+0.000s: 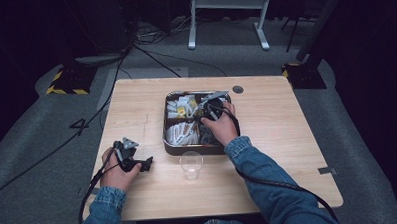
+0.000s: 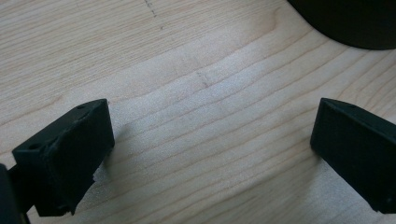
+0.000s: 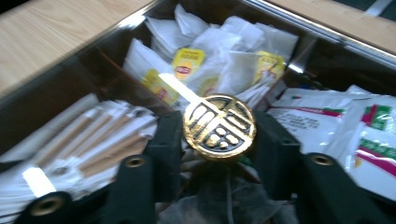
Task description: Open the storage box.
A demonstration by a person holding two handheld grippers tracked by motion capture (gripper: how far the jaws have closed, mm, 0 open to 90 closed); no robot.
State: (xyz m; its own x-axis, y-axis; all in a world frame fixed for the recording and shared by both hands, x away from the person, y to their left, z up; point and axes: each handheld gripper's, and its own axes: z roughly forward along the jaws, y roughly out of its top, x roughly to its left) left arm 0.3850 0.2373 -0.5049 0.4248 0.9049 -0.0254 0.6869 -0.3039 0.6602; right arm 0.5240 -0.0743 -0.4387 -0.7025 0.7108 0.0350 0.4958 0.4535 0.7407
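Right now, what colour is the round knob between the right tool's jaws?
Shiny gold with a dark embossed pattern, on the round knob that the right tool grips; it shows best in the right gripper view.

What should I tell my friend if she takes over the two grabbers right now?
Right gripper: inside the box, jaws on either side of the round gold knob at the middle of the dividers, seemingly closed on it.
Left gripper: open, holding nothing, low over the bare table left of the box.
Things: tea bags in the far compartment, paper sticks and white packets in others. The clear cup stands empty in front of the box.
Done: nothing in the cup yet.
Left: probably pick something from the box and put it in the cup.
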